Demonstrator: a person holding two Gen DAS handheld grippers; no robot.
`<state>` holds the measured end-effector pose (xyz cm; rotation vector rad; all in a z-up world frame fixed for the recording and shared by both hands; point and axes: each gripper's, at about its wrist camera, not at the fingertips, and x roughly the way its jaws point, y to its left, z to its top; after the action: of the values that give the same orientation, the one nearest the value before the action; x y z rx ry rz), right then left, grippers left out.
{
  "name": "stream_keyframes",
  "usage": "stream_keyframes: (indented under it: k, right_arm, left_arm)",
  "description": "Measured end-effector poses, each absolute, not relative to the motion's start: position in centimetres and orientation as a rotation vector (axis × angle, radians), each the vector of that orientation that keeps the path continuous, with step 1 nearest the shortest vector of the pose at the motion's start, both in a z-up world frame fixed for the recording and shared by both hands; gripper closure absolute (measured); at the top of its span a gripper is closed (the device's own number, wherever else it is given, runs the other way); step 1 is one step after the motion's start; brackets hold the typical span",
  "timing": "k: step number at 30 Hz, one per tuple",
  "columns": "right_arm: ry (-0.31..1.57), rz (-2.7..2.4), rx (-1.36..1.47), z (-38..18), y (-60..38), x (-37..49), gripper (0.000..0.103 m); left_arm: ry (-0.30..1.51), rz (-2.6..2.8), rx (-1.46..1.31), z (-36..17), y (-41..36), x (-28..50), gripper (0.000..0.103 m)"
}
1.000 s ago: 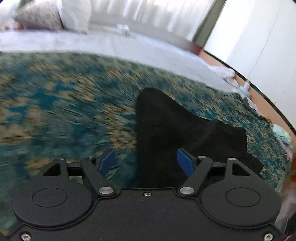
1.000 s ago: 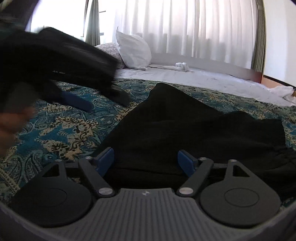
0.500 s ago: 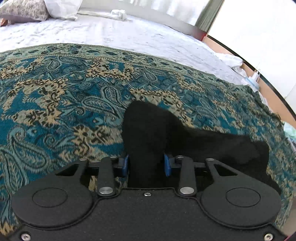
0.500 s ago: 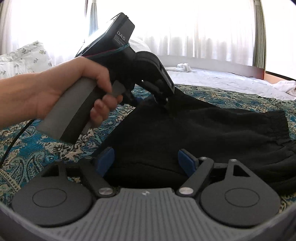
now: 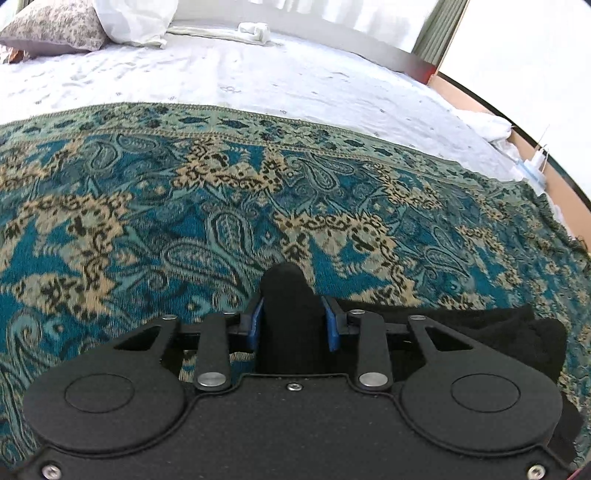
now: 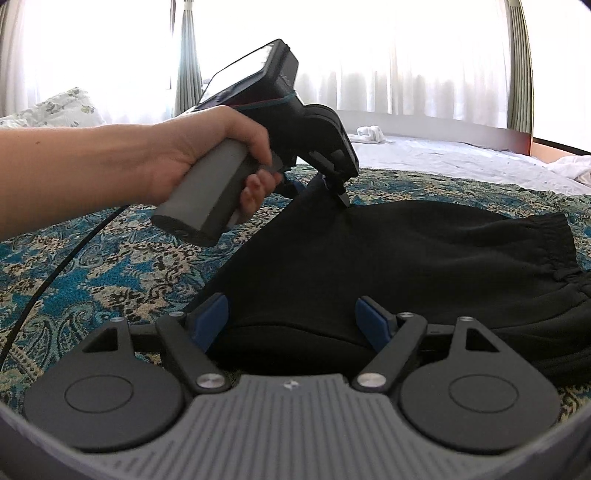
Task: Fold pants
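Left wrist view: the left gripper [image 5: 293, 325] has just been closing, and its blue pads now pinch a bunched edge of the black fabric pants [image 6: 406, 266], which lie on the teal paisley bedspread [image 5: 147, 221]. The right gripper [image 6: 291, 321] stands wide, straddling a near fold without pinching. Advice: grip both ends before lifting, keeping edges aligned.

Both cameras sit low and close over the black pants [image 6: 406, 258], facing twelve o'clock toward the bed's [image 5: 258, 74] far end.

a bedroom: bed [image 5: 295, 74], pillows [image 5: 55, 33], curtains [image 6: 406, 55].
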<state>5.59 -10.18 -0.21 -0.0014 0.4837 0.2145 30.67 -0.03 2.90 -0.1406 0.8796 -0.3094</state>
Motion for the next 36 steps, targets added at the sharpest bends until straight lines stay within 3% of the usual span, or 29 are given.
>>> stream_keyframes:
  k: [1,11,16,20,23,25,28,36]
  right_arm:
    - [0.484,0.216,-0.001,-0.2,-10.2,5.5,0.018]
    - [0.432,0.277,0.099,1.8,-12.7,3.9,0.017]
    - [0.376,0.185,0.103,3.8,-17.1,3.1,0.017]
    - [0.370,0.041,0.045,5.1,-21.5,5.2,0.017]
    - [0.420,-0.040,0.013,5.6,-24.2,8.0,0.018]
    - [0.463,-0.070,0.002,5.5,-25.5,9.8,0.029]
    - [0.502,-0.084,-0.018,4.8,-26.2,11.7,0.039]
    - [0.600,-0.148,-0.054,1.6,-27.3,13.4,0.035]
  left_arm:
    - [0.875,-0.286,-0.131,2.9,-0.1,30.9,0.084]
    - [0.784,-0.194,-0.043,5.8,-1.0,29.7,0.083]
    - [0.649,-0.213,0.038,8.7,-0.8,24.7,0.070]
    - [0.571,-0.247,0.041,9.7,-0.9,20.4,0.065]
    - [0.541,-0.263,0.058,8.9,-1.9,17.8,0.065]
    - [0.537,-0.266,0.084,7.9,-2.9,16.9,0.066]
    - [0.560,-0.266,0.107,6.2,-4.2,16.5,0.066]
    - [0.611,-0.179,0.146,1.8,-4.9,17.6,0.068]
